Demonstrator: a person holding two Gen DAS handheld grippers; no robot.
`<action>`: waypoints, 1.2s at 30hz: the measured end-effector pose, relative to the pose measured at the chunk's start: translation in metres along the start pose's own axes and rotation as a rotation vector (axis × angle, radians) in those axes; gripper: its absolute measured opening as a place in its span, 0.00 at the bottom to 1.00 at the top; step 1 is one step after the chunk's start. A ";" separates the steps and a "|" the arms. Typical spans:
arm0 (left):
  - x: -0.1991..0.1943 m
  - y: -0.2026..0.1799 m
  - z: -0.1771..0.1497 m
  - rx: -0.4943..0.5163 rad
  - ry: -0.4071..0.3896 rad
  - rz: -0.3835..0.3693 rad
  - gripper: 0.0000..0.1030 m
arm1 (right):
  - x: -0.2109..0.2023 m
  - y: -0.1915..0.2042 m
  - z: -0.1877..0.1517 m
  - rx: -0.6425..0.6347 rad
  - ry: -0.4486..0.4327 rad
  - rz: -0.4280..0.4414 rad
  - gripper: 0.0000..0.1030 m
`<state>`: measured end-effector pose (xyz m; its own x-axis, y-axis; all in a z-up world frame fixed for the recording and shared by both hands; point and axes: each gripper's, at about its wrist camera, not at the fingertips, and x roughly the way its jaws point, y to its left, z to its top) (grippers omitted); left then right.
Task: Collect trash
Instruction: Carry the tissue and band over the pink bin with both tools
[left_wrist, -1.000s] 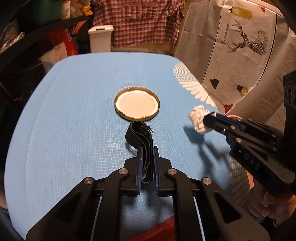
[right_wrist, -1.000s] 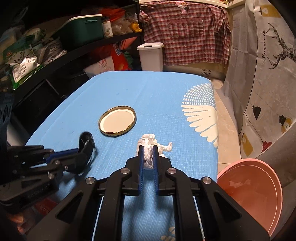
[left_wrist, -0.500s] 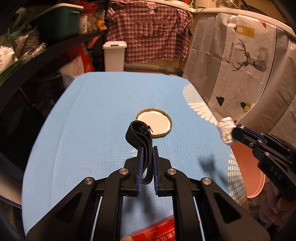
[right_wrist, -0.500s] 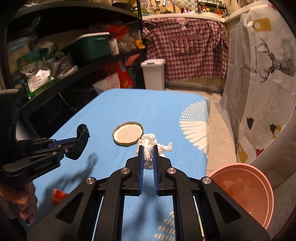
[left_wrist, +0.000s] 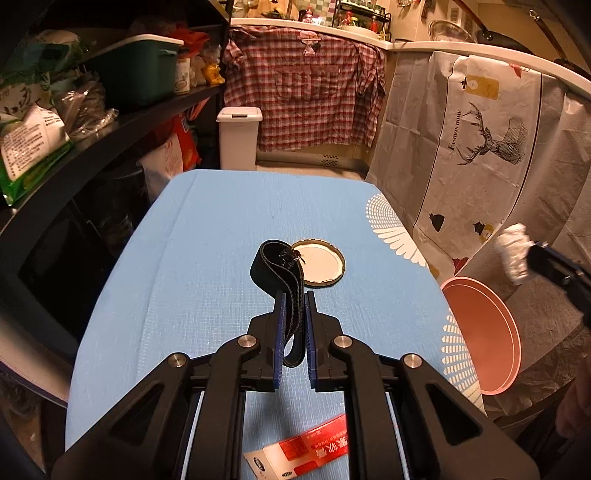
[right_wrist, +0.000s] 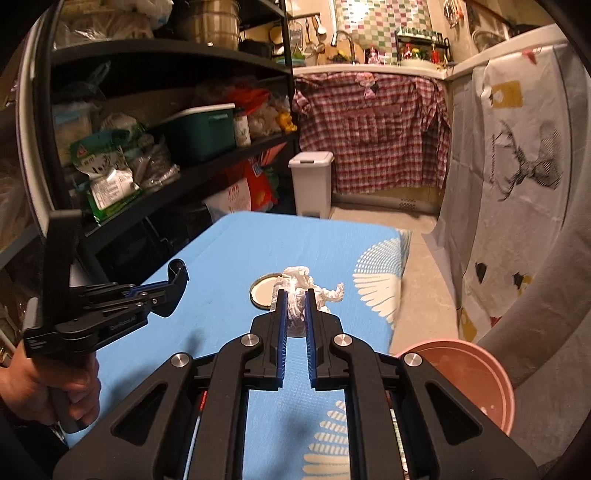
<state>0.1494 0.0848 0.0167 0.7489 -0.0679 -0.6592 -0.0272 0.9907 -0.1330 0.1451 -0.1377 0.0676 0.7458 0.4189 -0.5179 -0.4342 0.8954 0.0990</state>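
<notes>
dim warm indoor light | soft shadows on tabletop | fisheye bending, dark corners | right edge blurred

— What colour is the tabletop (left_wrist: 207, 258)?
— Light blue, with a white fan-and-feather pattern along its right edge.
— And the things on it?
— A jar lid (left_wrist: 320, 263), white inside a gold rim, and a red-and-white packet (left_wrist: 303, 448).
— The held pieces?
— A black strap (left_wrist: 277, 263) with pale stitching; a white crumpled tissue (right_wrist: 298, 291).
— The basin (right_wrist: 467, 380)?
— Pink.
— The hanging shirt (left_wrist: 306, 103)?
— Red-and-white plaid.
</notes>
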 end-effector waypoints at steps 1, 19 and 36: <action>-0.004 0.002 -0.001 0.003 -0.003 0.001 0.10 | -0.006 0.000 0.001 -0.005 -0.007 -0.004 0.09; -0.020 -0.016 -0.006 0.024 -0.026 0.025 0.10 | -0.025 -0.035 -0.031 0.051 -0.020 -0.092 0.09; -0.008 -0.048 -0.006 0.059 -0.013 0.009 0.10 | -0.031 -0.062 -0.036 0.129 -0.027 -0.135 0.09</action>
<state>0.1406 0.0375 0.0244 0.7576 -0.0581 -0.6501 0.0050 0.9965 -0.0831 0.1304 -0.2114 0.0473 0.8067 0.2963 -0.5113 -0.2621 0.9549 0.1397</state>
